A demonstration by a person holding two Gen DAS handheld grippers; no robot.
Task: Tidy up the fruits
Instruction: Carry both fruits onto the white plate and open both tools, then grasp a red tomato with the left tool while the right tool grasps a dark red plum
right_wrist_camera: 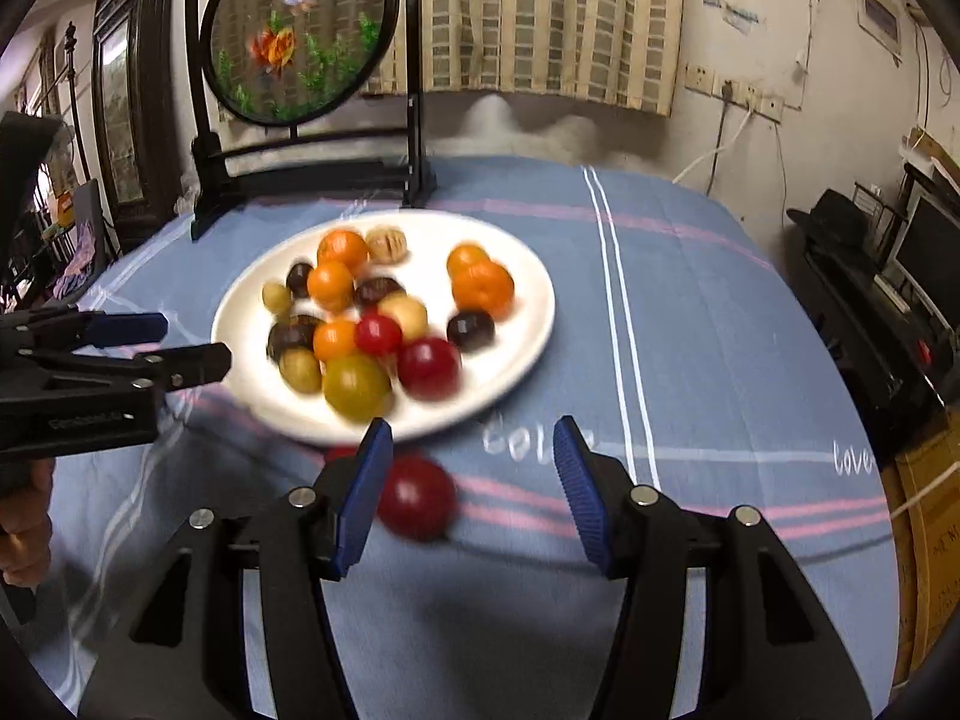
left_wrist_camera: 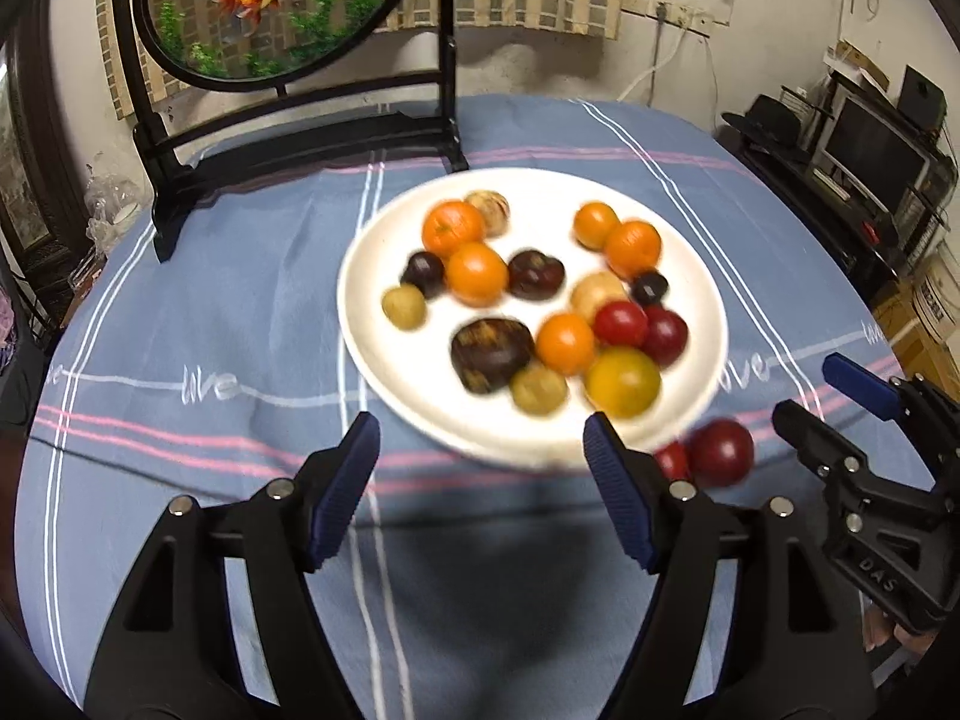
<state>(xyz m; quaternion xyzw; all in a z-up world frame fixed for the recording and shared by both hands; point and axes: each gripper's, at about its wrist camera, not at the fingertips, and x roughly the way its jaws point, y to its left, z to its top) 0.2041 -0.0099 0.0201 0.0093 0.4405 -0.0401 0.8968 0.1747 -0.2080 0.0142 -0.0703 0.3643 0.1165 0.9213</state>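
A white plate (left_wrist_camera: 384, 354) on the blue striped tablecloth holds several small fruits: orange, dark purple, red, yellow-green and tan ones. It also shows in the right wrist view (right_wrist_camera: 528, 300). A large red fruit (left_wrist_camera: 722, 452) and a smaller red one (left_wrist_camera: 671, 461) lie on the cloth just off the plate's near edge; the large one shows in the right wrist view (right_wrist_camera: 417, 498). My left gripper (left_wrist_camera: 480, 456) is open and empty in front of the plate. My right gripper (right_wrist_camera: 471, 462) is open and empty, with the large red fruit beside its left finger.
A black wooden stand with a round goldfish panel (left_wrist_camera: 282, 6) stands behind the plate at the table's far edge. The right gripper shows at the right in the left wrist view (left_wrist_camera: 834, 396). Shelves and a monitor (left_wrist_camera: 876, 156) stand beyond the table's right side.
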